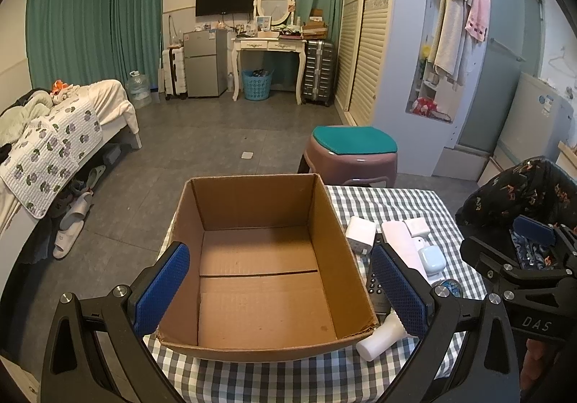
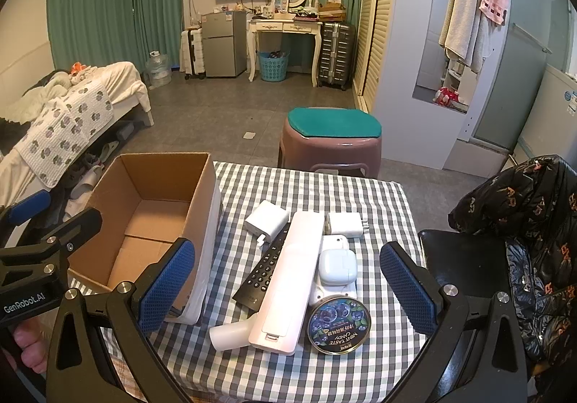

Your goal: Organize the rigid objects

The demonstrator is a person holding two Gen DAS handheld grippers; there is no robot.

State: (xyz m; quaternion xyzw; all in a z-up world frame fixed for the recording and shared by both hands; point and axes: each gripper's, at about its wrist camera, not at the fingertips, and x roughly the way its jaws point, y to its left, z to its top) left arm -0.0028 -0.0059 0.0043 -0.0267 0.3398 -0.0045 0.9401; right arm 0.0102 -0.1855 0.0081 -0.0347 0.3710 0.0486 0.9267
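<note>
Right wrist view, read from left to right, gives us the empty cardboard box point(image 2: 151, 222) at the table's left edge, then the cluster of small rigid things on the checked tablecloth point(image 2: 378, 193): a black remote point(image 2: 261, 271), a long white remote point(image 2: 288, 280) lying partly over it, two white chargers point(image 2: 267, 220) behind, a pale earbud case point(image 2: 337, 266) and a round mint tin point(image 2: 338, 325) nearest us. We judge all of them light, stiff and fairly slick; the long white remote should be pinched across its narrow middle, while the tin is wide and may want a grip by the rim. What lies under the earbud case is, we think, another white device, but it is mostly hidden. Our left gripper point(image 1: 277, 291) hangs spread wide over the box, holding nothing. Our right gripper point(image 2: 288, 289) is likewise fully spread above the pile, its blue pads point(image 2: 167, 284) touching nothing
</note>
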